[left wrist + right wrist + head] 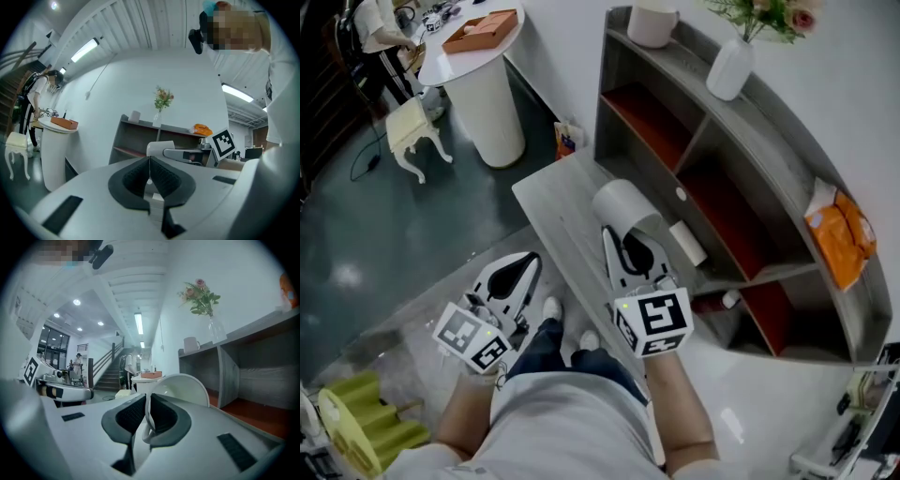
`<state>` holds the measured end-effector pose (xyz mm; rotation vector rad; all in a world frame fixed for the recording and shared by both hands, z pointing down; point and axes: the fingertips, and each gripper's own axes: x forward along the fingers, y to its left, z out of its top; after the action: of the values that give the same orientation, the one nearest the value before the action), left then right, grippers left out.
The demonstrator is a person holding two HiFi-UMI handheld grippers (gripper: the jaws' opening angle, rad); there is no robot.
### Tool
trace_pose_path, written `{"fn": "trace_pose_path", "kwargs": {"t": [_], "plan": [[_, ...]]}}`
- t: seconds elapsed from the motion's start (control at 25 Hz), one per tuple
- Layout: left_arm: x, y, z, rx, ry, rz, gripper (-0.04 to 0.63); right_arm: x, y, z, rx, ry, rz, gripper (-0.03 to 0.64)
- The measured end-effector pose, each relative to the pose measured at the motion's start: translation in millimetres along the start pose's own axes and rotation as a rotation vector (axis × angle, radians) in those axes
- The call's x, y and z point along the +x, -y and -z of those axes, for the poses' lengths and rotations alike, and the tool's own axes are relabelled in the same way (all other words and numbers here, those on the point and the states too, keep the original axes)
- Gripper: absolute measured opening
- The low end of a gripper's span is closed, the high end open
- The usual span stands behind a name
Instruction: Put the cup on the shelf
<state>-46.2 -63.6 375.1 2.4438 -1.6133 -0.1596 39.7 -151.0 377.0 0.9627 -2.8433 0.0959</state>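
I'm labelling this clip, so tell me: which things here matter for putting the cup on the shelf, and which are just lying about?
For the job: cup, gripped in the right tongs; shelf.
Lying about: mug, vase of flowers and orange bag on the shelf's top; brown box on the round table; left tongs, shut and empty.

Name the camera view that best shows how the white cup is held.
The right gripper view: the white ceramic cup sits close up, its wall pinched between the right tool's pads. The head view shows the cup from above, pads unseen. The left gripper view shows only its side, small.
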Motion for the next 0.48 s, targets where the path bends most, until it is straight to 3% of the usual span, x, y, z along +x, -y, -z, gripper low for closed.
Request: {"fn": "trace_pose_path", "kwargs": {"t": [0.48], "plan": [[74.0,-62.5,-23.8,-0.003,-0.025,0.178,0.017,77.8,71.1,-20.0,-0.048,-0.106,0.207,0.038]]}}
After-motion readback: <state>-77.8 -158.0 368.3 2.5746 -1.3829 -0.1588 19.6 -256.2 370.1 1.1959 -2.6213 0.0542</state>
